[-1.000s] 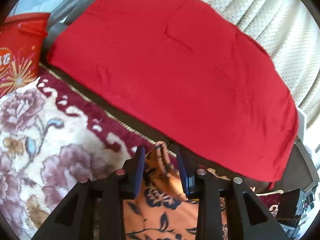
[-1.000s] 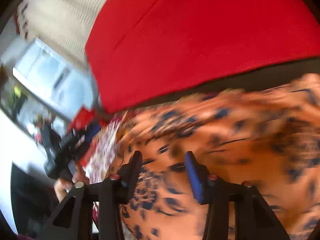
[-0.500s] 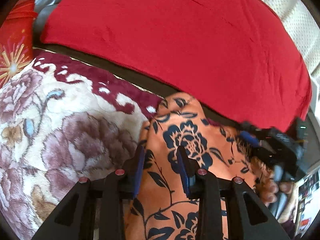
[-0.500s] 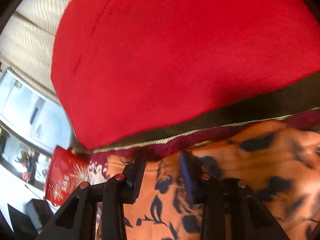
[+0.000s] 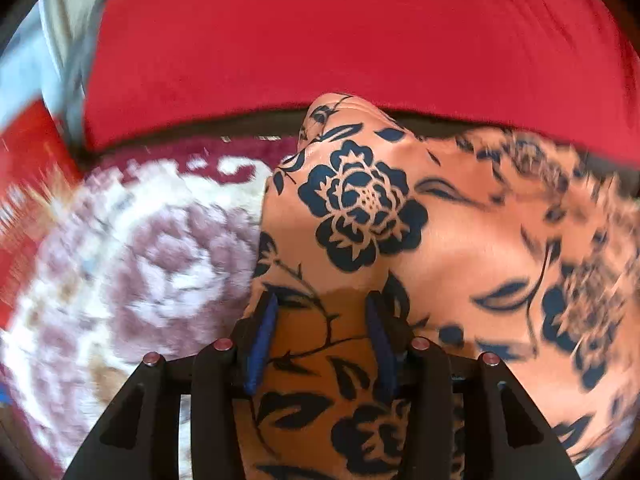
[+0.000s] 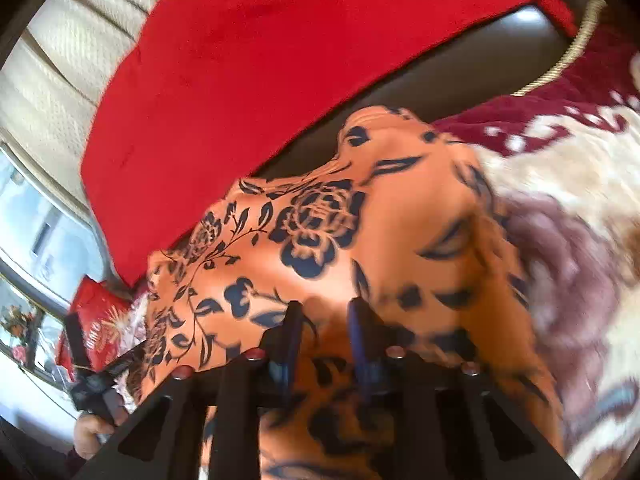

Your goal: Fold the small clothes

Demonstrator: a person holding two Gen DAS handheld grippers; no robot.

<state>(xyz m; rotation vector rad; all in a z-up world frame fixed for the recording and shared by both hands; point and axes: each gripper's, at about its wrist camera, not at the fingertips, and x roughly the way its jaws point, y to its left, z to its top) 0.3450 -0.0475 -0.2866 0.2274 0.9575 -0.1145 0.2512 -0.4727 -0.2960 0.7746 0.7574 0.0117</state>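
An orange garment (image 5: 460, 248) printed with dark blue flowers and leaves is spread over a plush floral blanket (image 5: 132, 264), its upper end rising to a rounded peak against the blanket's far edge, just short of a red cloth (image 5: 320, 32) draped over the dark surface behind. In the left wrist view, the left gripper (image 5: 322, 312) is parted, its blue-padded fingers (image 5: 262, 332) set on either side of a strip of the orange fabric near the garment's left edge; whether the pads press the cloth cannot be told. In the right wrist view, the right gripper (image 6: 324, 322) stands likewise parted with orange fabric between and beneath its fingers (image 6: 358, 320), and motion blur hides whether it is pinching; the same garment (image 6: 340, 232) humps up ahead of it, with the blanket (image 6: 580, 240) to one side and the red cloth (image 6: 280, 60) beyond. At the lower left of that view, the person's other hand (image 6: 90, 428) holds a dark handle beside a red printed bag (image 6: 92, 328) lying by the blanket's edge. Cream textured curtains (image 6: 60, 64) and a bright window (image 6: 32, 232) fill the background.
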